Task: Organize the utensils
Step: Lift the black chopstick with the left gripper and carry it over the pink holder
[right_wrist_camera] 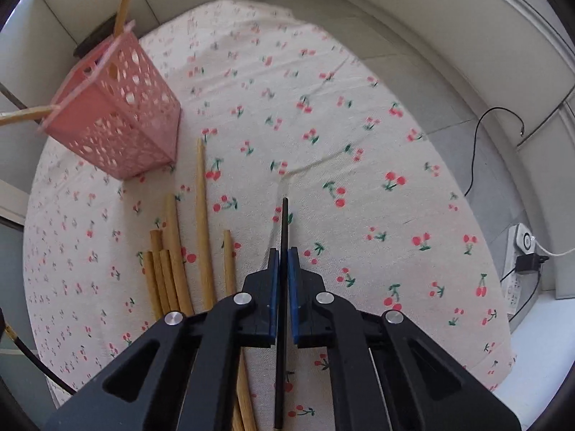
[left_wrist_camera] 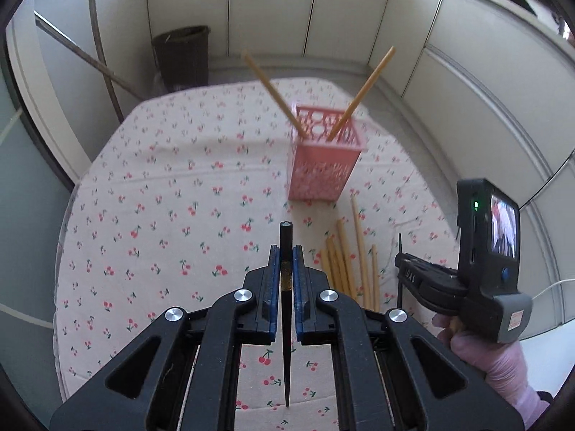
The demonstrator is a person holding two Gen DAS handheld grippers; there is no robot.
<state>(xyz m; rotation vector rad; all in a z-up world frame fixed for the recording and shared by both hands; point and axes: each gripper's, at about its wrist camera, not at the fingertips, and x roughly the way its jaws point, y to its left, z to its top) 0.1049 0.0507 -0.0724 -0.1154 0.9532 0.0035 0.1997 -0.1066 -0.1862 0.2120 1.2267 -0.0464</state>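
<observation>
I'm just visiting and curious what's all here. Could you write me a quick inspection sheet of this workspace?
Surface: table under cherry-print cloth.
Job's things: pink basket upright, two wooden chopsticks leaning in it; more loose wooden chopsticks lying beside it.
Clutter: nothing seen.
Grippers: left gripper shut on a black chopstick; right gripper shut on another black chopstick.
Cables: black cable on the floor, power strip with a plugged charger.
Surroundings: pale wall panels, dark bin behind the table.
</observation>
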